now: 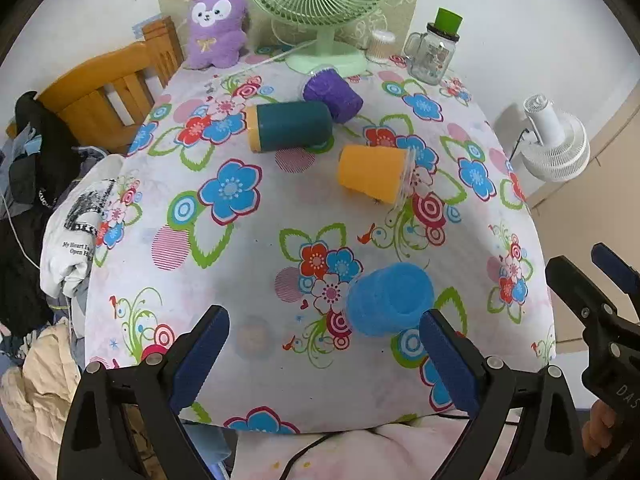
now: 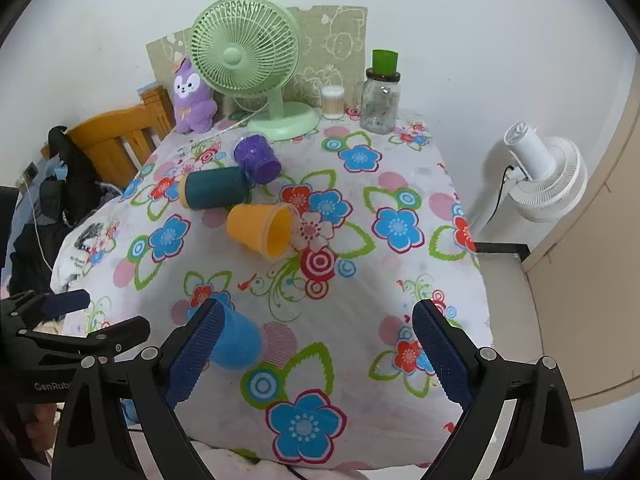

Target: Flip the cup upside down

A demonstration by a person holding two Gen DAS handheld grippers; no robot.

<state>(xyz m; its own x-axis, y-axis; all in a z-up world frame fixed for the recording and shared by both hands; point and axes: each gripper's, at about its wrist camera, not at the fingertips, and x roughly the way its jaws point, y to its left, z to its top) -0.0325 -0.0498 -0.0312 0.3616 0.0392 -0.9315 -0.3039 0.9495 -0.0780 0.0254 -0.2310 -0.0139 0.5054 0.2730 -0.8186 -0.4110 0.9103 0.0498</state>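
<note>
A blue cup [image 1: 390, 298] stands near the table's front edge, bottom up by the look of it; it also shows in the right wrist view [image 2: 238, 340]. An orange cup [image 1: 372, 172] [image 2: 260, 230], a dark teal cup [image 1: 290, 126] [image 2: 214, 188] and a purple cup [image 1: 332, 92] [image 2: 258, 158] lie on their sides further back. My left gripper [image 1: 324, 356] is open and empty, just in front of the blue cup. My right gripper [image 2: 320, 352] is open and empty, with the blue cup by its left finger.
A floral cloth covers the table [image 1: 240, 240]. At the back stand a green fan [image 1: 320, 8], a purple plush toy [image 1: 216, 24], a glass jar [image 1: 432, 52] and a cotton-swab box [image 1: 380, 46]. A wooden chair [image 1: 108, 92] and clothes [image 1: 72, 232] are left; a white fan [image 2: 544, 172] is right.
</note>
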